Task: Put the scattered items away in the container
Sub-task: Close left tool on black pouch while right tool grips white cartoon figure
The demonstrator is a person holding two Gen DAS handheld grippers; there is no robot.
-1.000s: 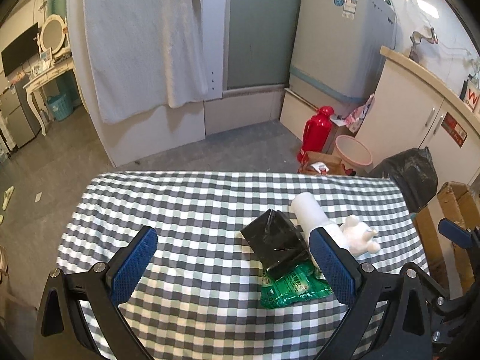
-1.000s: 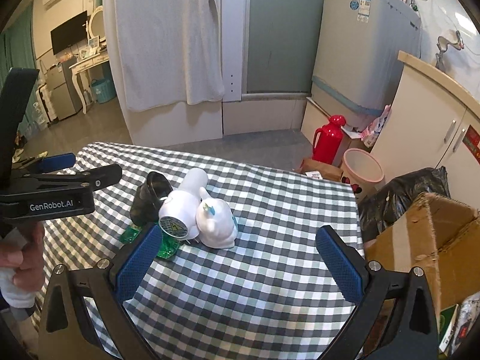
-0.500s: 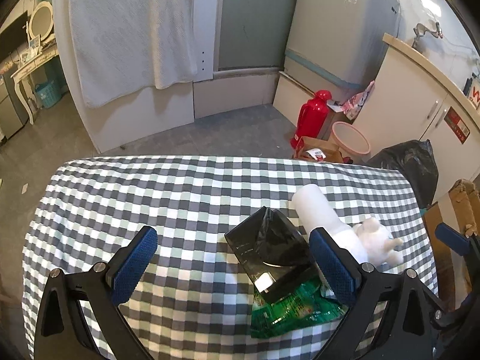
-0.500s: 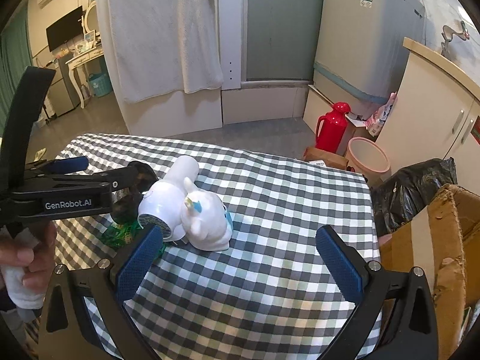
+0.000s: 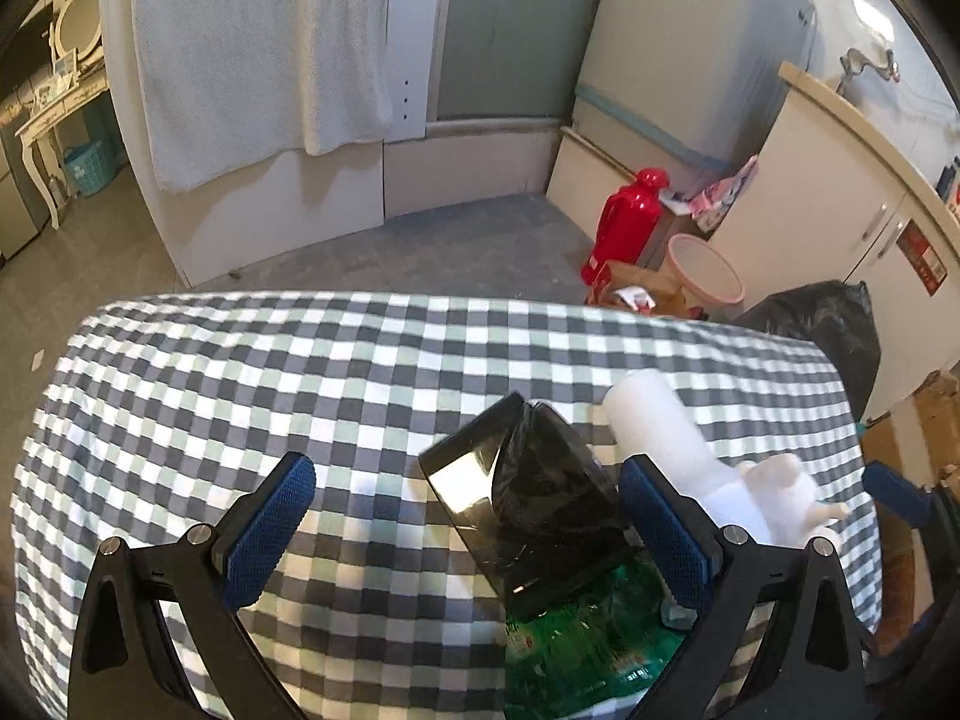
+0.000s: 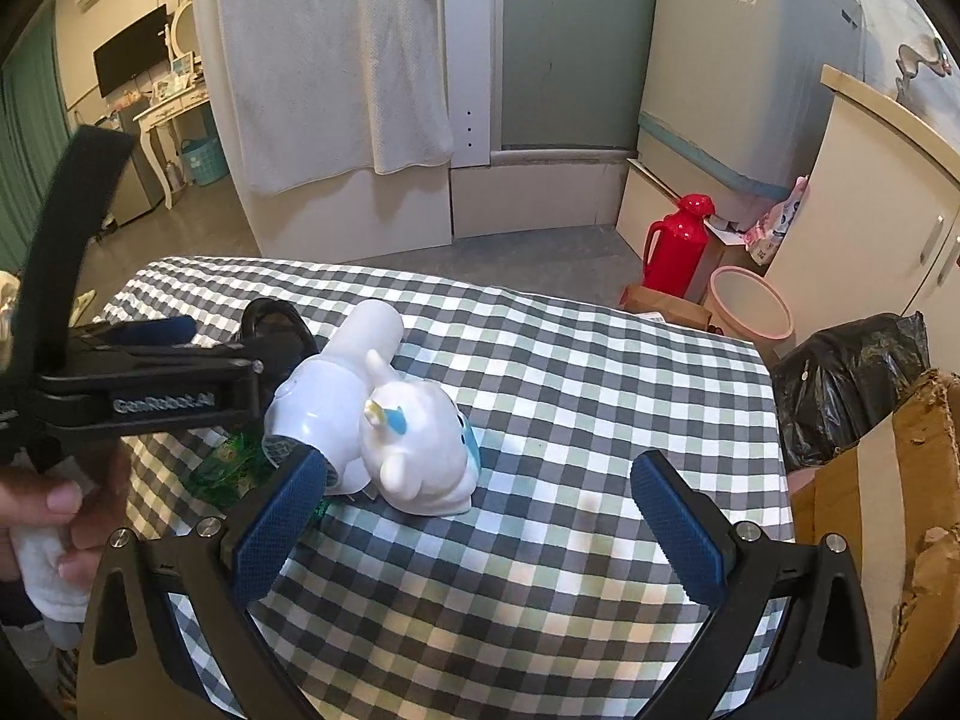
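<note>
Left tongs (image 5: 462, 531) hanging apart over black pouch (image 5: 528, 504) at 1 o'clock on checkered bench (image 5: 240, 390); right tongs (image 6: 480, 519) gaping, empty. Advice: straddling pouch squarely, avoiding white dryer (image 6: 336, 402).

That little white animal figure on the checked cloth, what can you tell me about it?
The white animal figure looks like glossy moulded plastic, rounded and plump, with small stubby ears or limbs, a yellow and blue mark on top and a pale blue patch at its right end. It lies on the checked tablecloth, pressed against the white hair dryer on its left. No jaws touch it; the right gripper is open just in front of it. From the left wrist view it shows only partly.
</note>
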